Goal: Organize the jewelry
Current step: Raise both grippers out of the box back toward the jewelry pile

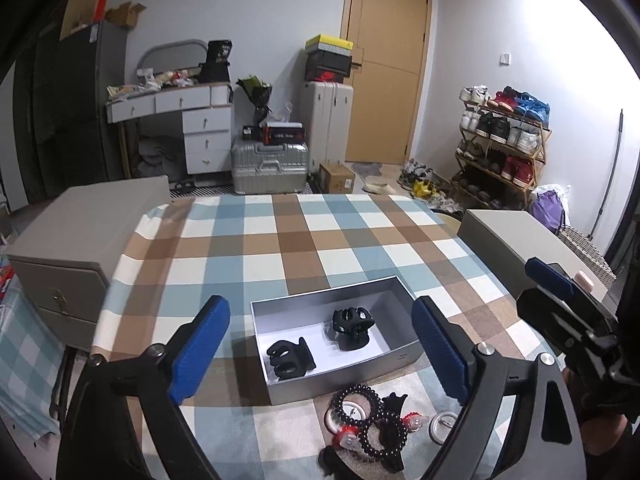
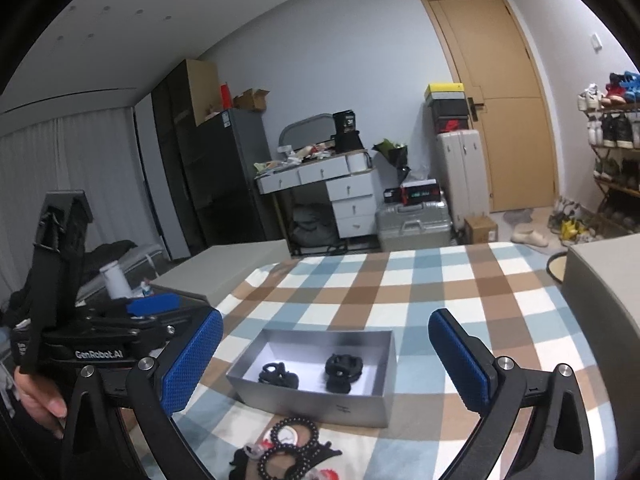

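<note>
A grey open box [image 1: 404,354] [image 2: 344,410] sits on the checked tablecloth and holds two black hair claws [image 1: 290,358] [image 1: 352,326], also in the right wrist view [image 2: 279,375] [image 2: 343,372]. In front of the box lies a pile of black bead bracelets [image 1: 356,406] [image 2: 294,436], another black claw [image 1: 394,402] and small red and white pieces [image 1: 412,420]. My left gripper [image 1: 320,354] is open and empty, above the box and the pile. My right gripper [image 2: 326,364] is open and empty, held above the table at the right; it shows in the left wrist view [image 1: 560,292].
Grey cabinets stand at the table's left [image 1: 80,240] and right [image 1: 516,240]. Beyond the table [image 1: 280,232] are a white desk [image 1: 192,120], suitcases [image 1: 268,168], a door [image 1: 384,60] and a shoe rack [image 1: 504,148].
</note>
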Action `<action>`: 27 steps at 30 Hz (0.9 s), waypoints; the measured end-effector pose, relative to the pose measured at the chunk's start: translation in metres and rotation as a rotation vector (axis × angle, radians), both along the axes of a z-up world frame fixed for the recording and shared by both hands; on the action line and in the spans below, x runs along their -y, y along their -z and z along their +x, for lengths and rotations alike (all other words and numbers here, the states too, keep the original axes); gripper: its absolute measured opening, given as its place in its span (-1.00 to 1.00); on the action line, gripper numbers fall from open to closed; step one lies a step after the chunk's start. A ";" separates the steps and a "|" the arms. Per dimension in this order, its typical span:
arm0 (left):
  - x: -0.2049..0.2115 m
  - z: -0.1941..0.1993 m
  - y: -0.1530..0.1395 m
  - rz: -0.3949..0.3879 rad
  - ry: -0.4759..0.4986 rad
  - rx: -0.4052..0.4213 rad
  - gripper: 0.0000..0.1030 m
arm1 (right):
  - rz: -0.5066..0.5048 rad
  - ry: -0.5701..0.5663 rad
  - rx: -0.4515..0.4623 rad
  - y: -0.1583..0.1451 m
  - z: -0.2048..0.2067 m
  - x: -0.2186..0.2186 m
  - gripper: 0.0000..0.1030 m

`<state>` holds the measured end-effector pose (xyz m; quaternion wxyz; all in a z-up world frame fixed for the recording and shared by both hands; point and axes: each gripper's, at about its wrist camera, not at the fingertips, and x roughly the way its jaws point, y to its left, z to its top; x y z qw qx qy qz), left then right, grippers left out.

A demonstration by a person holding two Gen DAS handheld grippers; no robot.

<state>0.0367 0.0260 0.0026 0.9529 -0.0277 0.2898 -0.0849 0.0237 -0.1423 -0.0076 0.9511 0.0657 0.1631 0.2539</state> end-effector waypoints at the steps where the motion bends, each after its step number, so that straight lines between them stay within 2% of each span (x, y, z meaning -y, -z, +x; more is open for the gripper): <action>1: 0.000 -0.002 0.000 0.005 -0.004 0.006 0.75 | -0.001 0.000 -0.002 0.000 -0.002 0.000 1.00; 4: 0.001 -0.011 0.002 0.012 -0.019 0.020 0.80 | -0.019 0.000 -0.010 0.004 -0.009 0.001 1.00; 6: 0.001 -0.016 0.006 0.007 -0.026 0.009 0.99 | -0.023 -0.006 -0.016 0.007 -0.014 0.002 1.00; 11: -0.001 -0.031 0.021 0.019 -0.049 -0.007 0.98 | -0.065 0.019 -0.031 0.021 -0.025 0.004 1.00; 15: -0.005 -0.038 0.046 0.007 -0.061 -0.084 0.98 | -0.101 0.032 -0.068 0.035 -0.030 0.005 1.00; 22: 0.002 -0.051 0.083 0.001 -0.024 -0.226 0.98 | -0.130 0.062 -0.127 0.056 -0.033 0.011 1.00; 27: 0.013 -0.055 0.095 0.013 -0.005 -0.272 0.98 | -0.126 0.046 -0.189 0.071 -0.033 0.010 1.00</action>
